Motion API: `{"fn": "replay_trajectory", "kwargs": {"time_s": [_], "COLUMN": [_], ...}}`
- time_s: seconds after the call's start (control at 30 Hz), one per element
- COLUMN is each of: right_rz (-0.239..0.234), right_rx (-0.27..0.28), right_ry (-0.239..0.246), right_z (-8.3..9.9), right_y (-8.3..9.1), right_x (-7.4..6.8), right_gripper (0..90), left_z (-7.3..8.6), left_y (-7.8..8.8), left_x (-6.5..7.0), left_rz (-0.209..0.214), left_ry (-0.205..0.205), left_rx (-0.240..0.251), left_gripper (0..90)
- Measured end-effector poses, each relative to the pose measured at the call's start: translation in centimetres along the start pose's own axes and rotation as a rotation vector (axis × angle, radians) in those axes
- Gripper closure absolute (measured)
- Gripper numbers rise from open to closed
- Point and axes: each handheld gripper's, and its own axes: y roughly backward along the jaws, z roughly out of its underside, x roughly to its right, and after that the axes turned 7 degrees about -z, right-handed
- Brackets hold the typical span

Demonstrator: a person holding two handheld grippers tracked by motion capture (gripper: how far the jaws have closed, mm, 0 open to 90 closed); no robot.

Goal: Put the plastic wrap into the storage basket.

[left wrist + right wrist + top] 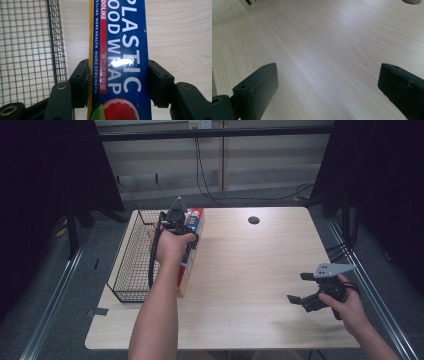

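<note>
A long blue plastic-wrap box [194, 221] with white lettering and a grapefruit picture lies along the table's left part, right beside a wire basket. My left gripper [187, 245] reaches down over it from a hand; in the left gripper view its jaws press both long sides of the box [122, 50], so the gripper [117, 77] is shut on it. Near the table's front right, my right gripper [296, 287] hovers low over bare wood with its jaws wide apart. Nothing lies between the jaws of that gripper [327, 82].
A black wire basket [131, 262] stands at the table's left edge, its mesh wall [56, 50] just left of the box. A dark round cable hole [254, 220] sits at the back of the light wooden table [250, 265]. Cables hang behind the table.
</note>
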Motion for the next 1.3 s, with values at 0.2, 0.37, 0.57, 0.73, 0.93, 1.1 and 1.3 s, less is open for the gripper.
{"fn": "replay_trajectory", "kwargs": {"time_s": [0.2,0.37,0.57,0.73,0.93,1.1,1.3], "right_rz": [0.002,0.006,0.004,0.009,0.008,0.01,0.01], "right_rx": [0.0,0.0,-0.001,0.003,0.005,0.005,0.004], "right_ry": [0.001,-0.002,0.0,0.0,0.0,0.0,0.001], "right_z": [0.0,0.0,0.0,0.0,-0.1,0.0,0.0], "right_y": [0.0,0.1,0.0,0.1,0.1,0.1,0.2], "right_x": [0.0,0.0,0.0,0.0,-0.1,-0.1,0.0], "right_gripper": [2.6,2.7,2.6,2.7,2.7,2.7,2.7], "left_z": [0.0,0.0,0.0,0.1,0.2,0.3,0.5], "left_y": [0.4,0.9,1.4,1.7,2.0,2.2,2.3], "left_x": [-0.5,-0.9,-1.4,-2.1,-2.5,-2.9,-3.6], "left_rz": [0.001,-0.004,-0.006,-0.013,-0.015,-0.016,-0.023], "left_ry": [0.01,0.019,0.032,0.032,0.042,0.043,0.054], "left_rx": [0.005,0.012,0.009,0.017,0.015,0.016,0.013], "left_gripper": [43.7,43.6,43.7,43.7,43.7,43.6,43.7]}}
